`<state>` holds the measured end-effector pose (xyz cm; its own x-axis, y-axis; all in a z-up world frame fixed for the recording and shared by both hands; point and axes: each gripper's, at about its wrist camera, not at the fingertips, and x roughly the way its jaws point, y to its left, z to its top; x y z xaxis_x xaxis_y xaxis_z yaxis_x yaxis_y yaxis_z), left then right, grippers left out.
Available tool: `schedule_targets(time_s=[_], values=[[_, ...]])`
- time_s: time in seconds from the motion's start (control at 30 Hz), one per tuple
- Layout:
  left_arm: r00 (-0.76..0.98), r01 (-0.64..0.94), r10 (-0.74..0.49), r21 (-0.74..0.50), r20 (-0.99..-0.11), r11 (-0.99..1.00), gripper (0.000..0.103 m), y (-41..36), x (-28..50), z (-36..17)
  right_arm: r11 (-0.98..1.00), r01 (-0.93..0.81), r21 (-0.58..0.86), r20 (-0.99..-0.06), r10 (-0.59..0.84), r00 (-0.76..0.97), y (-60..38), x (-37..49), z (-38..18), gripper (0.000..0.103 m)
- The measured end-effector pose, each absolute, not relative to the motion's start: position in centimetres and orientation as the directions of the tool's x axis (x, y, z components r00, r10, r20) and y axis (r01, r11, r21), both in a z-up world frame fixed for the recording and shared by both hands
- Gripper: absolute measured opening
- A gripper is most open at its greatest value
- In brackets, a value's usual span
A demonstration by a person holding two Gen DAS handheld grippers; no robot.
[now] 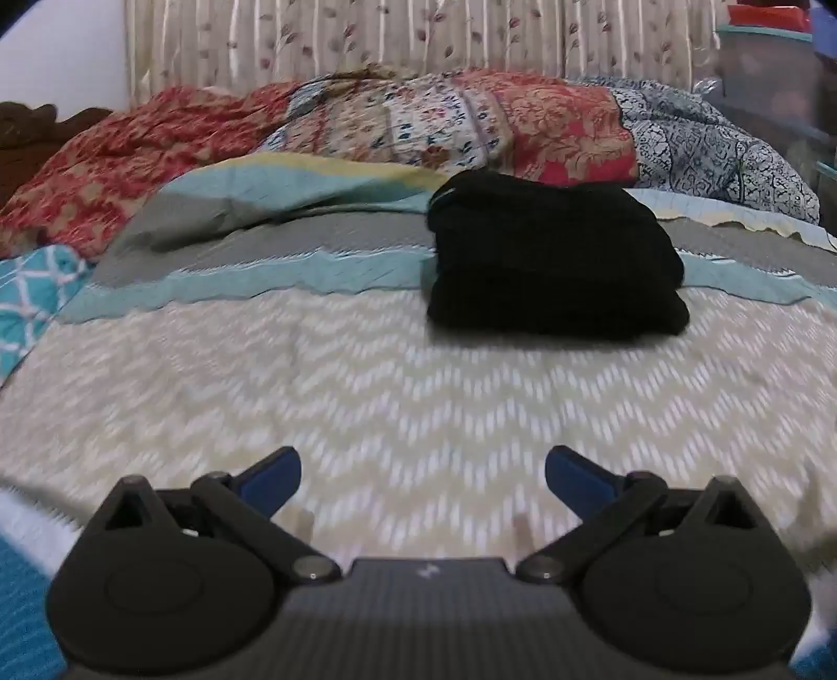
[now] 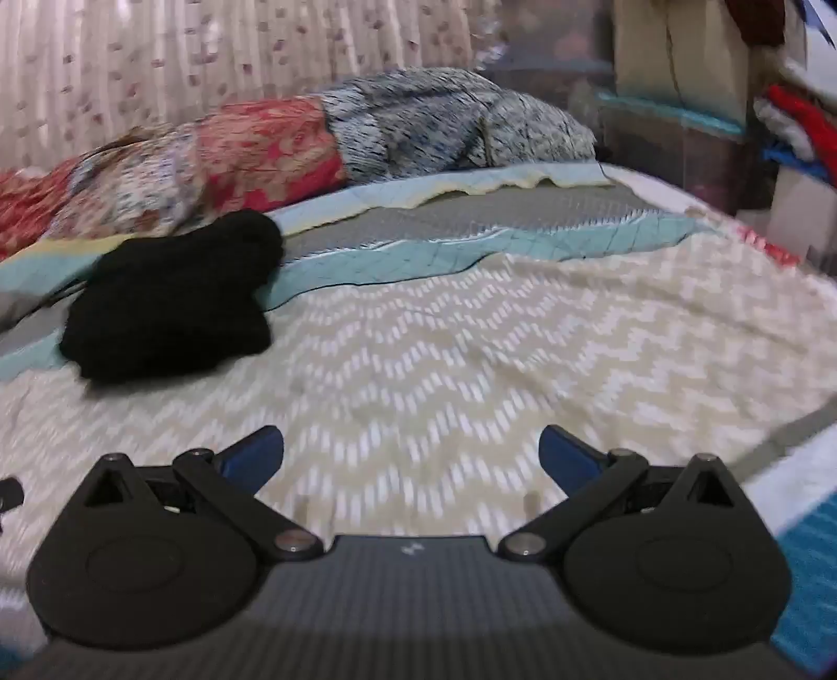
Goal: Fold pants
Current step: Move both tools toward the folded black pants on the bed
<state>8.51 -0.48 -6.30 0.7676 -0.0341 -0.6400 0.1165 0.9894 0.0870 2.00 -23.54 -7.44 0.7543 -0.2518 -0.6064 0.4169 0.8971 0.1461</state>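
- Black pants (image 1: 554,256), folded into a compact stacked bundle, lie on the bed quilt (image 1: 366,397), straddling the seam where the cream chevron field meets the teal and grey bands.
- Left wrist view: bundle sits ahead, right of centre, well apart from the fingers. Right wrist view: same bundle at far left (image 2: 172,298).
- Left gripper (image 1: 422,473): jaws spread as wide as they go, blue-padded fingers (image 1: 272,473) well apart, only bare quilt between them. Holding nothing.
- Right gripper (image 2: 410,452): likewise fully spread, empty, over the chevron quilt (image 2: 471,340).
- Rumpled patchwork blanket (image 1: 418,120), red floral and blue-white print, is heaped along the far side of the bed, just behind the pants.
- Floral curtain (image 1: 366,42) hangs behind it.
- Containers: clear plastic storage bin with a teal lid (image 1: 769,68) at far right beyond the bed; contents too blurred to tell. Something red rests on top.
- Right view: cardboard box (image 2: 680,52) and stacked items at far right, blurred.
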Motion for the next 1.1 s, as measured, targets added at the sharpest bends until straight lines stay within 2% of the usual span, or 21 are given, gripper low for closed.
schedule_targets(time_s=[0.07, 0.17, 0.2, 0.27, 0.37, 0.53, 1.1], values=[[0.775, 0.126, -0.037, 0.096, -0.631, 0.987, 0.103, -1.4, 10.2, -7.8, 0.891, 0.433, 0.136, -0.627, -0.261, 0.734, -23.5, 4.0, -8.7, 0.103], [0.779, 0.117, 0.013, 0.166, -0.627, 0.979, 0.103, -2.3, 11.6, -10.2, 0.89, 0.455, -0.016, -0.656, -0.353, 0.667, -22.6, 6.7, -10.7, 0.103], [0.768, 0.117, 0.034, 0.193, -0.639, 0.974, 0.103, -2.3, 12.0, -11.4, 0.889, 0.458, -0.021, -0.65, -0.36, 0.669, -22.3, 6.9, -11.3, 0.103], [0.797, 0.116, -0.017, 0.125, -0.604, 0.985, 0.103, -1.1, 11.4, -12.6, 0.885, 0.465, -0.004, -0.612, -0.37, 0.699, -22.0, 6.3, -11.4, 0.103], [0.786, 0.115, -0.071, 0.032, -0.614, 0.993, 0.103, 0.2, 11.3, -12.7, 0.894, 0.448, -0.025, -0.592, -0.374, 0.714, -21.5, 5.6, -11.6, 0.103], [0.806, 0.105, -0.072, 0.023, -0.588, 0.994, 0.103, 0.0, 10.8, -12.9, 0.892, 0.45, 0.04, -0.604, -0.337, 0.722, -22.5, 5.4, -11.7, 0.103], [0.812, 0.096, -0.086, -0.013, -0.577, 0.995, 0.103, 0.6, 11.5, -11.9, 0.895, 0.446, 0.025, -0.596, -0.345, 0.725, -22.4, 5.7, -12.4, 0.103]])
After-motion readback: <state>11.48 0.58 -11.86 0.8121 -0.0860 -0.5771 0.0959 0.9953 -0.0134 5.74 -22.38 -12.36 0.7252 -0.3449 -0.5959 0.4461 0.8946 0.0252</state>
